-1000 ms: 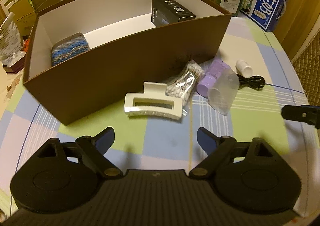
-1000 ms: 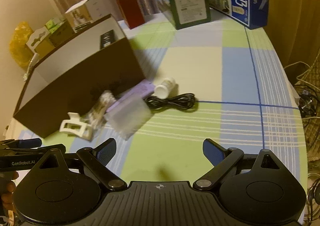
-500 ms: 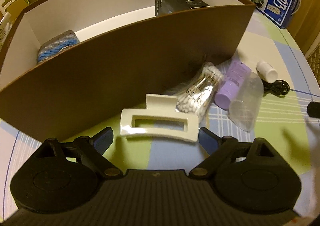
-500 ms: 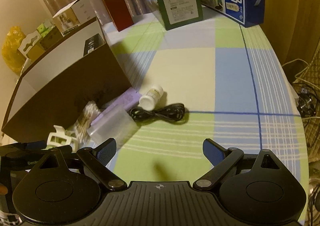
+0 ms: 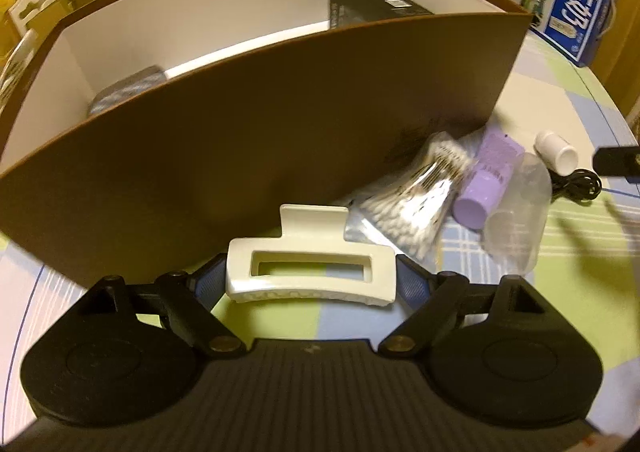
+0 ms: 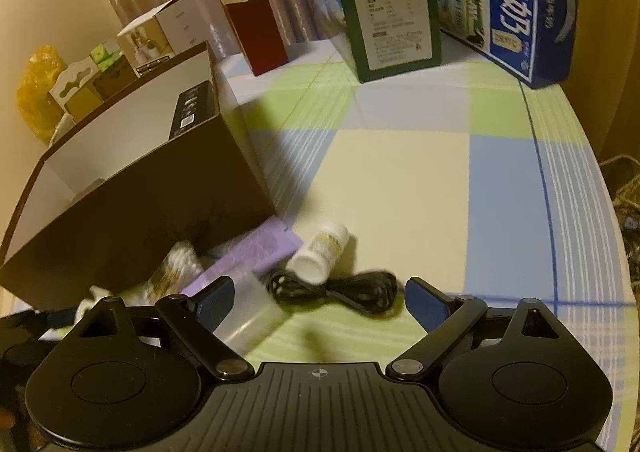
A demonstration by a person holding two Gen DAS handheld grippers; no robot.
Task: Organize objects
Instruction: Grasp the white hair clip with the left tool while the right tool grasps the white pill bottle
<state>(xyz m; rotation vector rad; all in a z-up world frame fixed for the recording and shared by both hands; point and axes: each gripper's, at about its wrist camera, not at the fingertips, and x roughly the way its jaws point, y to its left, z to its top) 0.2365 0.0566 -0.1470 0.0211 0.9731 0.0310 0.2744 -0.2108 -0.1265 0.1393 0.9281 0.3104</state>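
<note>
Left wrist view: my left gripper (image 5: 312, 280) is spread around the cream plastic claw hair clip (image 5: 310, 274), right gripper (image 6: 316, 292) spread empty; the glossy clip could squirt out towards the brown cardboard box (image 5: 260, 132) when I squeeze

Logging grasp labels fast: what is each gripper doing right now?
Left gripper: open, fingers either side of the white hair claw, contact unclear.
Right gripper: open, holding nothing, above the black cable.

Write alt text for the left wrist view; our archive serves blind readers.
The left hand-held gripper, open, brackets a cream hair claw clip lying on a checked tablecloth before a brown box; cotton swabs and a purple tube lie right.
</note>
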